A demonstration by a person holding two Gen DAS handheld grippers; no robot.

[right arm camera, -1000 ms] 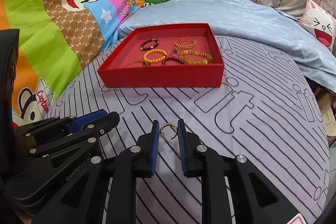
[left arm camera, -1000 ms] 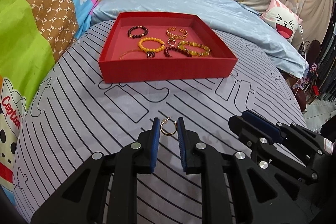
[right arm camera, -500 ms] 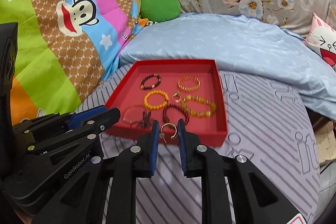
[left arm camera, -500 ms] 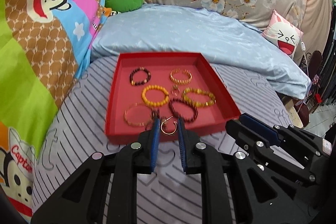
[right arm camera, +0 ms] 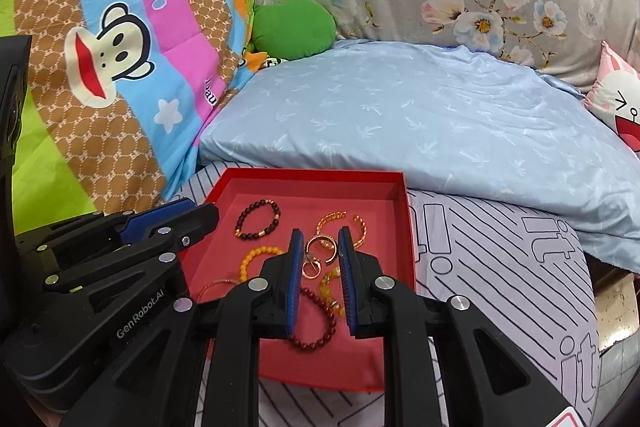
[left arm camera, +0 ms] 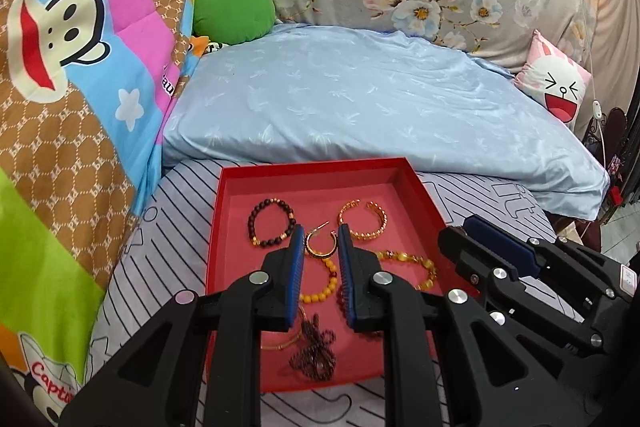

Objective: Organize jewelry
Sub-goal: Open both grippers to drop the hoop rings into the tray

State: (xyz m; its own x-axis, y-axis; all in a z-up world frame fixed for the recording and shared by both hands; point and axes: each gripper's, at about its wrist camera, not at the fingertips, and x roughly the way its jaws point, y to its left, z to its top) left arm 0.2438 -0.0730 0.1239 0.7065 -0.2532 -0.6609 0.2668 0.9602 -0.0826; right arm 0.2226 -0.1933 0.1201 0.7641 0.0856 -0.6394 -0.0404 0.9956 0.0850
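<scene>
Your gold hoop earring [left arm camera: 320,246] sits pinched between the blue pads of the left claw [left arm camera: 319,247], held above the floor of the red tray [left arm camera: 308,175], between the dark beaded bracelet [left arm camera: 271,223] and the gold cuff bangle [left arm camera: 363,223]. A second ago that hoop hung over the striped bedcover [left arm camera: 168,235], well short of the tray; half a second ago it reached the near wall; now it is over the middle of the tray. The same holds on the other side: the right claw [right arm camera: 319,251] is clamped on its own open gold earring [right arm camera: 322,247], which was over the bedcover and now hangs above the small ring [right arm camera: 310,268] lying on the tray floor.

So the carry looks finished for both earrings, and what remains is probably only to lower and let go. Whether either earring already touches the tray floor cannot be told.

Both claws point forward and slightly down, side by side, the right one just beside the left and reaching over the tray's near wall. Pick a bare patch, since the yellow bead bracelet [left arm camera: 320,287] and dark red bracelet [right arm camera: 316,323] lie directly below.
</scene>
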